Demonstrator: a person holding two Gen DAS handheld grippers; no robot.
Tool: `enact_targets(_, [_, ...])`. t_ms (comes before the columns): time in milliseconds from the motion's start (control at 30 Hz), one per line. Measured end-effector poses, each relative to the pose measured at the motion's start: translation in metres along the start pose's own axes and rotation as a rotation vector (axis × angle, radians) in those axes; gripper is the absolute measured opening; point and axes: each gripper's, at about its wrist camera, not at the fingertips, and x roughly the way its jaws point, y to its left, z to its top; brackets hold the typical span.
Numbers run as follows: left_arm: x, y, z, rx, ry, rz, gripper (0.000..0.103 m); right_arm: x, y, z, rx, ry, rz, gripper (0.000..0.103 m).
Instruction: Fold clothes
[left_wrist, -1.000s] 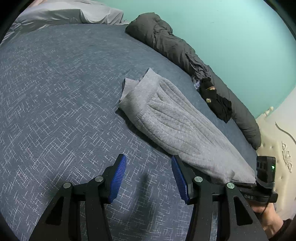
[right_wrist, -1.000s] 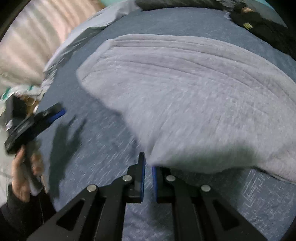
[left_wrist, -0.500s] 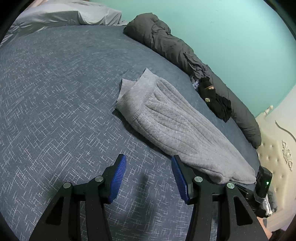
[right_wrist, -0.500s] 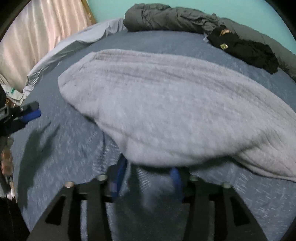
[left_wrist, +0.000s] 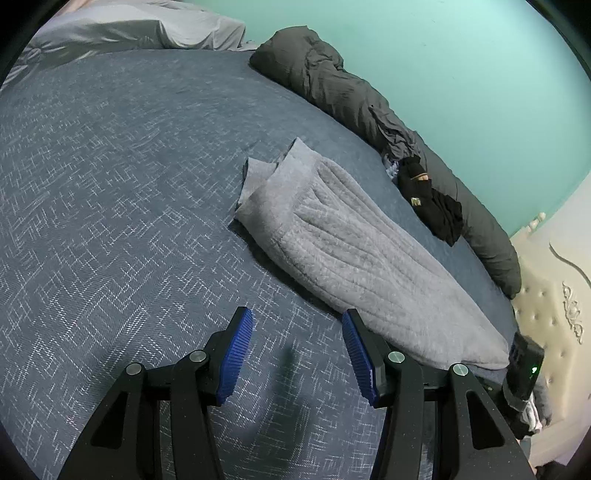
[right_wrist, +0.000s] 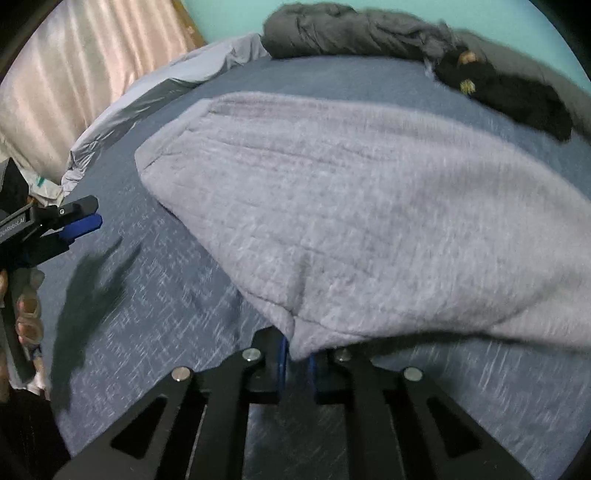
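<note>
The grey garment (left_wrist: 354, 258) lies folded lengthwise on the blue bed cover (left_wrist: 110, 206), running from frame centre toward the lower right in the left wrist view. Its smooth waistband end points to the upper left.

Left claw (left_wrist: 295, 354): fingers spread wide, nothing between the blue pads (left_wrist: 236, 354), positioned over bare bed cover just beside the garment's near edge.

Right claw (right_wrist: 295, 362): pressed together, pinching the near corner of the grey garment (right_wrist: 369, 206) at lower centre of the right wrist view. The right wrist view is motion-blurred.

A dark grey rolled duvet (left_wrist: 354, 92) lies along the teal wall (left_wrist: 461, 74). A black garment (left_wrist: 432, 206) rests against the duvet, apart from the grey garment.
</note>
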Motion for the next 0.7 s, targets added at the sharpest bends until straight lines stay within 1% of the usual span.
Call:
enact_targets(200, [0.001,0.001,0.002,0.001,0.005,0.002,0.055,-0.002,0.002,0.0,0.014,0.021,0.034,0.008])
enact_targets(233, [0.002,0.001,0.003,-0.001,0.007,0.002,0.055,-0.002,0.001,0.001,0.014,0.027,0.029,0.009])
enact_targets(267, [0.003,0.001,0.003,-0.002,0.007,0.002,0.055,-0.002,-0.002,0.003,0.016,0.037,0.021,0.014])
enact_targets(333, [0.004,-0.001,0.003,0.001,0.006,0.002,0.055,-0.001,-0.003,0.003,0.01,0.088,-0.008,0.015])
enact_targets(400, [0.005,0.0,0.003,-0.003,0.005,0.003,0.055,-0.01,0.0,-0.001,-0.044,0.103,-0.02,0.028])
enact_targets(433, [0.005,0.0,0.003,-0.007,0.004,0.005,0.055,-0.015,-0.001,-0.004,-0.054,0.11,-0.026,0.038])
enact_targets(567, [0.007,0.003,0.008,-0.012,0.003,0.006,0.055,-0.041,-0.019,-0.013,-0.009,0.125,0.043,0.039])
enact_targets(633, [0.008,0.003,0.014,-0.012,-0.004,0.009,0.055,-0.066,-0.031,-0.012,-0.012,0.097,0.057,0.039])
enact_targets(700, [0.009,0.004,0.02,-0.01,-0.012,0.017,0.055,-0.087,-0.042,-0.005,-0.013,0.053,0.051,0.039])
